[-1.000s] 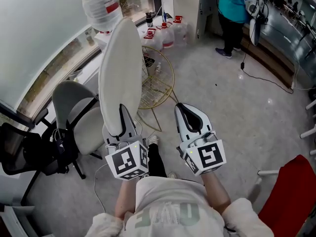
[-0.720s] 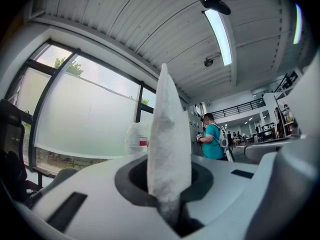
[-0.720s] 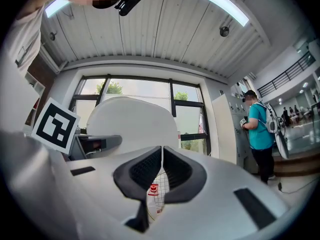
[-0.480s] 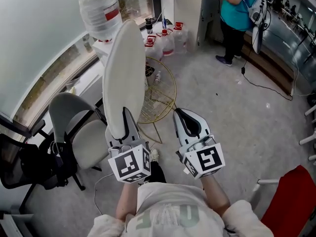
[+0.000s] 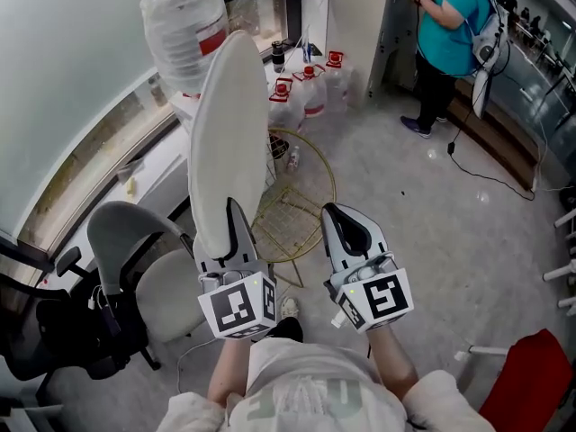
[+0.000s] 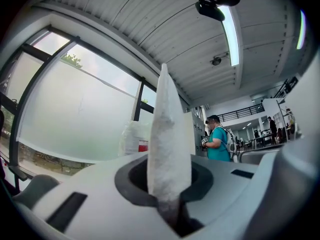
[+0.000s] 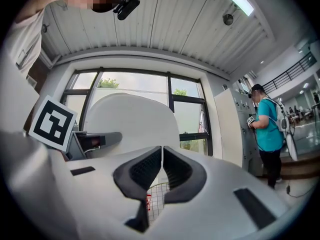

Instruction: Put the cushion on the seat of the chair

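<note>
A round white cushion point(image 5: 225, 142) stands on edge, with my left gripper point(image 5: 230, 216) shut on its lower rim. In the left gripper view the cushion point(image 6: 168, 144) rises straight up from between the pads. My right gripper point(image 5: 342, 216) is beside it on the right, shut and empty; its own view shows the pads point(image 7: 145, 168) pressed together with nothing between them. The gold wire chair point(image 5: 306, 207) stands on the floor just beyond and below both grippers. The cushion hides the chair's left side. The broad face of the cushion point(image 7: 131, 124) also fills the middle of the right gripper view.
A grey office chair point(image 5: 135, 250) stands at the left, by the window sill. Several water bottles point(image 5: 306, 93) and a large wrapped water jug point(image 5: 184, 25) stand behind the wire chair. A person in a teal shirt point(image 5: 450, 34) stands at the back right. A red seat point(image 5: 531, 385) is at the lower right.
Both grippers and the cushion have moved forward together toward the gold wire chair, which now lies closer under them. The grip on the cushion is unchanged.
</note>
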{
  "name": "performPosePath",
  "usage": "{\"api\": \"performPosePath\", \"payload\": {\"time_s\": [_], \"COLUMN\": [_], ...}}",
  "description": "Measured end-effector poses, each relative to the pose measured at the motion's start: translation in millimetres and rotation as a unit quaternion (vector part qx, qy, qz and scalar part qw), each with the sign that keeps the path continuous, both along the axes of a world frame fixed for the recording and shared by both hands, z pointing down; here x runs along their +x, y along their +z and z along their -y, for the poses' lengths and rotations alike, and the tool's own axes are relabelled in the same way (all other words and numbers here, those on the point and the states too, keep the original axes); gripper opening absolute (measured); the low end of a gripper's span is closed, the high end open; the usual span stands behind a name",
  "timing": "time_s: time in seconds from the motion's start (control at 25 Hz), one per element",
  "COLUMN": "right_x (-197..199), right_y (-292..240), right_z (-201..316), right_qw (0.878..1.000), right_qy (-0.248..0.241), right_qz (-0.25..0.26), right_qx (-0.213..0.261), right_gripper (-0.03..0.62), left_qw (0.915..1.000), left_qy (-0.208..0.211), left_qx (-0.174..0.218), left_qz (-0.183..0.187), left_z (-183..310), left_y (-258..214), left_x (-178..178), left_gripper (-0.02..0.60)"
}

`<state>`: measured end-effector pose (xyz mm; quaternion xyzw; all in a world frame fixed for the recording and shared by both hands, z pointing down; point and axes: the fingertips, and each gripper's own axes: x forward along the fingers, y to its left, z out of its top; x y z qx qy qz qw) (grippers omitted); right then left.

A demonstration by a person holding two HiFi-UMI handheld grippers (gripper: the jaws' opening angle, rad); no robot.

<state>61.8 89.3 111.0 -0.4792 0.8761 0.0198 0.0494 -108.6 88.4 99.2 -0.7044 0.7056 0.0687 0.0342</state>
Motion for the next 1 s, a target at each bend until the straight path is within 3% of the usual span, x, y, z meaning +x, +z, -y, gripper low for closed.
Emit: {"api": "performPosePath", "payload": {"time_s": [0.2, 0.44, 0.68, 1.0], "right_x": [-33, -61, -56, -52], "right_y": [2, 3, 4, 7], "right_z": [63, 102, 122, 151], "right_qw": [1.000, 0.999, 0.999, 1.000], "right_qy": [0.015, 0.033, 0.031, -0.009], "right_qz": [0.004, 0.000, -0.005, 0.000], "right_qx": [-0.001, 0.004, 0.007, 0.002], "right_gripper": [0.023, 0.023, 0.023, 0.023], "left_qw": [0.9997, 0.9991, 0.9992, 0.9998], "left_qy": [0.025, 0.040, 0.039, 0.016], "left_qx": [0.006, 0.007, 0.004, 0.005], "left_qz": [0.000, -0.007, -0.009, -0.008], "left_z": [56, 97, 116, 137], "left_y": [1, 12, 18, 15], "left_x": [-25, -46, -37, -18], "left_gripper": [0.057, 0.057, 0.057, 0.057]}}
